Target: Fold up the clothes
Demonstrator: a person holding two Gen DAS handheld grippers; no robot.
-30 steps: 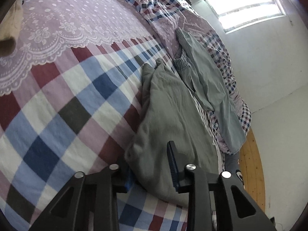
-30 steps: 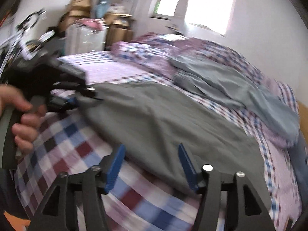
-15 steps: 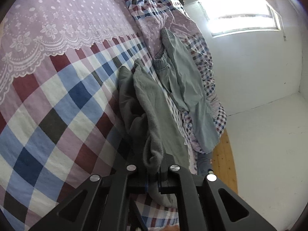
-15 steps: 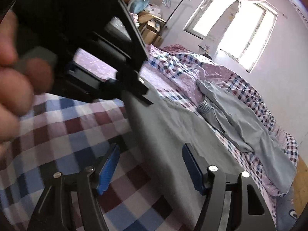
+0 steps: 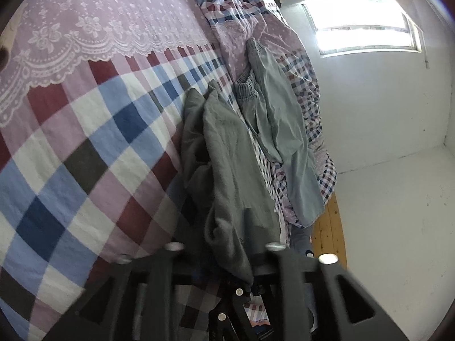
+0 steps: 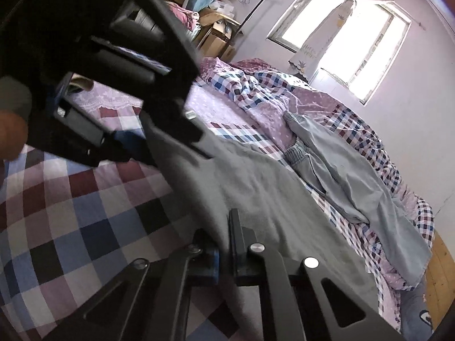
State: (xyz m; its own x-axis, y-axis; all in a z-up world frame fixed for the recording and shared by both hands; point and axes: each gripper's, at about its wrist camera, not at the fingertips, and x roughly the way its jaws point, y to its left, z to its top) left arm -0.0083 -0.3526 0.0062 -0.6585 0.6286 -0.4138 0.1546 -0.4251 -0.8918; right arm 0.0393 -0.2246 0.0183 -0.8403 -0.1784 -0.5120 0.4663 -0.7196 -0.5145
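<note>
A dark grey garment (image 5: 227,147) (image 6: 256,184) lies along the checked bedspread (image 5: 85,142), with its near corner lifted. That corner hangs between the fingers of my left gripper (image 5: 224,253), whose jaws stand apart and open. In the right wrist view the left gripper (image 6: 159,142) fills the upper left, with the garment's edge running into it. My right gripper (image 6: 224,244) is shut on the grey garment's near edge, close under the left one. Pale blue-grey trousers (image 5: 278,119) (image 6: 341,170) with an elastic waistband lie beyond the grey garment.
A person's hand (image 6: 11,133) holds the left gripper's handle. A rumpled checked quilt (image 6: 256,91) is bunched at the bed's head. Cardboard boxes (image 6: 216,28) and a clothes rail stand behind the bed. Wooden floor (image 5: 332,241) runs along the bed's right edge.
My left gripper shut on the garment's corner and lifted it, and its jaws have now spread apart. My right gripper moved in under it and closed on the grey garment.
</note>
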